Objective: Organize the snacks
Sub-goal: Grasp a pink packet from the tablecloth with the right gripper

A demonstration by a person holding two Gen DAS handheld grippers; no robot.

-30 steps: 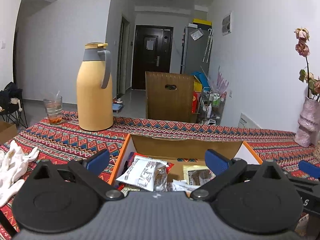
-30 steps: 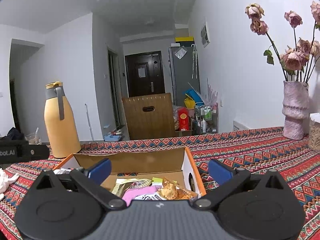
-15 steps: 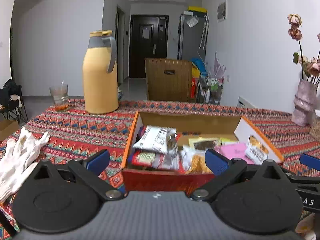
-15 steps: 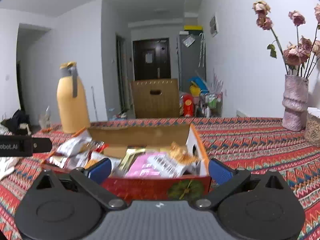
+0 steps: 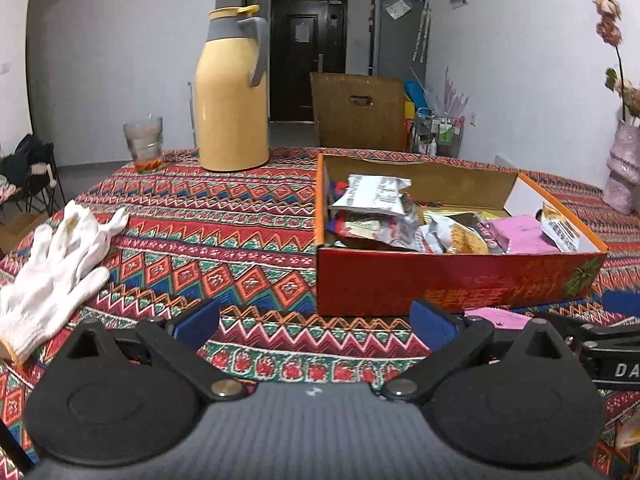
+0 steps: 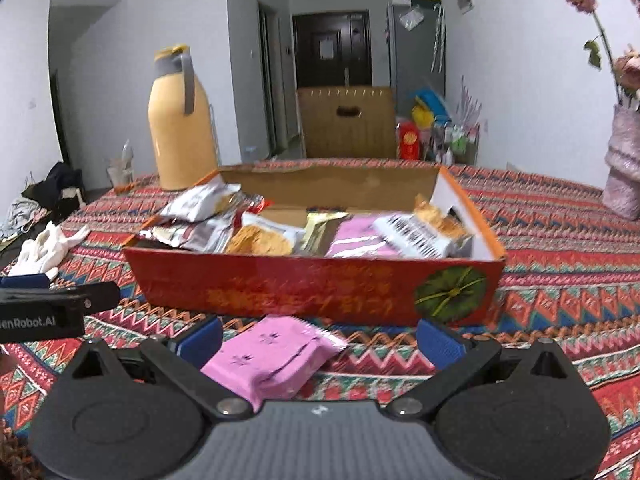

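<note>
Both tongs wide open, empty. Right tongs (image 6: 318,338) straddle pink packet (image 6: 272,356) near box (image 6: 320,288); close squarely, lift gently.

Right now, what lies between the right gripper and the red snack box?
A pink snack packet on the tablecloth, before the red snack box, between the open right gripper fingers; right wrist view.

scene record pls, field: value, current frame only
surface: table with patterned cloth
container: red box, open top, full of snack packets
loose item: pink packet on the cloth in front of the box, between right tool's fingers, not gripped
left tool: open, empty, facing the box
right tool: open
other: yellow thermos, glass, white gloves, vase
</note>
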